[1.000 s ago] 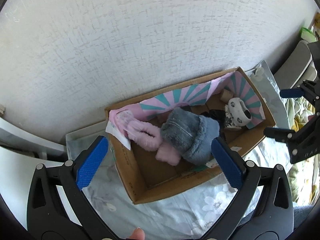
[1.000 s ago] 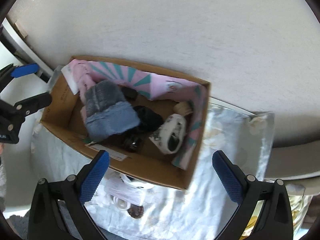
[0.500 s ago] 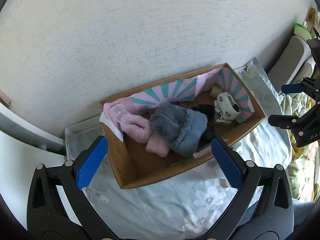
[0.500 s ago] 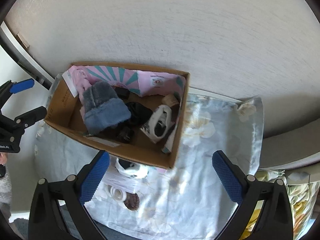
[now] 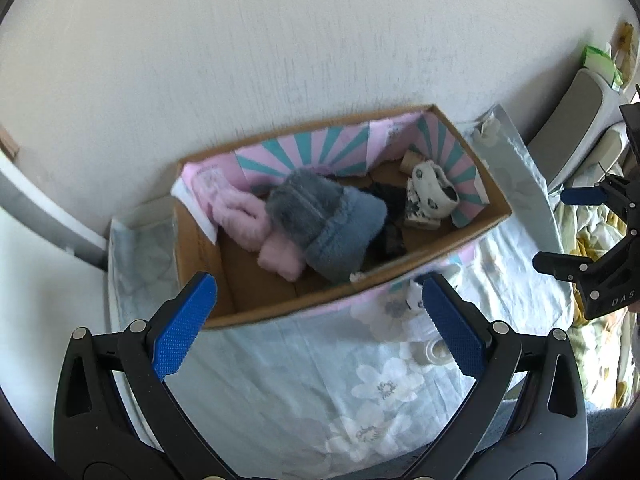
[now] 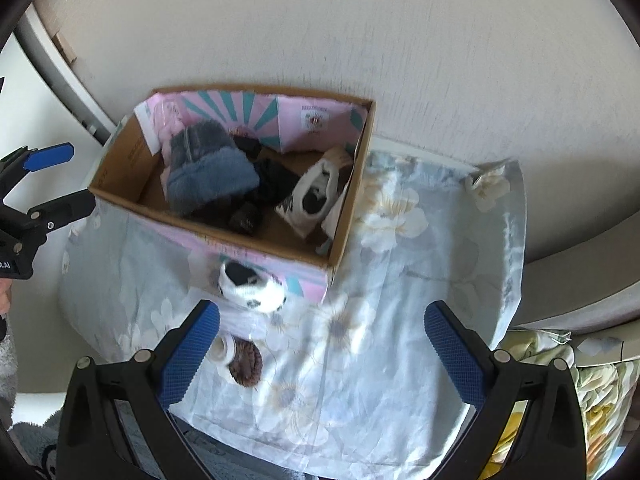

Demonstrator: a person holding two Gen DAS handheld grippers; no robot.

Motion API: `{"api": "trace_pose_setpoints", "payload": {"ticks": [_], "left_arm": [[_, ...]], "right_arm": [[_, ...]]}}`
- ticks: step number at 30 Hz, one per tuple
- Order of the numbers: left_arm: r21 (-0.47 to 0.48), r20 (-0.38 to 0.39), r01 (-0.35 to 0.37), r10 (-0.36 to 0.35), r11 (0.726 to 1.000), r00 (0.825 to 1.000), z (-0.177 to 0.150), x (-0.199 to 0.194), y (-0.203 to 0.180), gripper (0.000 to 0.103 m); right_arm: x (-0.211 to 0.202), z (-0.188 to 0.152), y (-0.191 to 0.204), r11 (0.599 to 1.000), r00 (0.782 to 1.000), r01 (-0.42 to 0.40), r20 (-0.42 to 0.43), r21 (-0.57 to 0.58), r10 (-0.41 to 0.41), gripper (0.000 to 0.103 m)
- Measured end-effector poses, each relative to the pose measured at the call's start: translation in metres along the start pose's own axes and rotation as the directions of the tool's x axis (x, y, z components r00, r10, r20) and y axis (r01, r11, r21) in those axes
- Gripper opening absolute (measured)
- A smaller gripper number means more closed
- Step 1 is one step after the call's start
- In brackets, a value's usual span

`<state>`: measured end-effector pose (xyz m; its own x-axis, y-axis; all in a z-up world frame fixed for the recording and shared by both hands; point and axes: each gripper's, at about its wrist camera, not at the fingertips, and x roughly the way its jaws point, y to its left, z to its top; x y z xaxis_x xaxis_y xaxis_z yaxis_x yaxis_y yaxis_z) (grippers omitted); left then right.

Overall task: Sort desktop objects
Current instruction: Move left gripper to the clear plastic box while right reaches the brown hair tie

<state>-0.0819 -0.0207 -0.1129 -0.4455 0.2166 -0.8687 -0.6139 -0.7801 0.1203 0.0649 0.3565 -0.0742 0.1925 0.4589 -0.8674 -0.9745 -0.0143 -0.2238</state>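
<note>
A cardboard box [image 5: 490, 216] [image 6: 352, 196] with a pink and teal lining stands on a floral cloth against the wall. Inside lie a grey-blue fluffy slipper [image 5: 332, 220] [image 6: 208, 172], a pink fluffy slipper [image 5: 248, 228], dark socks [image 6: 276, 184] and a white patterned sock [image 5: 430, 196] [image 6: 316, 196]. In front of the box sit another white patterned sock [image 6: 250, 284], a small white roll [image 6: 222, 350] [image 5: 434, 356] and a brown knitted round [image 6: 246, 362]. My left gripper [image 5: 316, 328] and right gripper [image 6: 322, 354] both hang open above the cloth, nothing between their fingers.
The floral cloth [image 5: 320, 376] [image 6: 400, 320] covers a small table against a white textured wall [image 5: 240, 60]. Crumpled bedding [image 6: 596, 384] lies at the right. A grey chair back [image 5: 580, 120] stands at the far right.
Both grippers have pulled back and up from the box, so it looks smaller and more of the cloth shows. The sock, roll and brown round in front of the box have come into view.
</note>
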Motion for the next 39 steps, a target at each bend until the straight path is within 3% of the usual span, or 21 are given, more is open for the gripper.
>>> {"api": "trace_pose_setpoints", "payload": {"ticks": [13,23,29,39], "left_arm": [[0.000,-0.048,-0.010,0.010,1.000,0.999,-0.050,0.025,-0.029,0.103],[-0.008,-0.090,0.085,-0.086,0.996,0.992,-0.069,0.060,-0.065,0.102],[-0.001,-0.111,0.129,-0.128,0.992,0.986,-0.062,0.083,-0.096,0.102],[-0.039,-0.152,0.100,-0.105,0.994,0.983,-0.061,0.116,-0.116,0.101]], "right_arm": [[0.023,-0.047,0.002,0.997,1.000,-0.030,-0.004,-0.069,0.029,0.102],[0.055,-0.085,0.019,0.983,0.995,-0.099,0.013,-0.152,0.102,0.102],[0.069,-0.106,0.028,0.966,0.985,-0.138,0.074,-0.216,0.158,0.091],[0.084,-0.118,0.050,0.933,0.972,-0.119,0.151,-0.341,0.179,0.067]]}}
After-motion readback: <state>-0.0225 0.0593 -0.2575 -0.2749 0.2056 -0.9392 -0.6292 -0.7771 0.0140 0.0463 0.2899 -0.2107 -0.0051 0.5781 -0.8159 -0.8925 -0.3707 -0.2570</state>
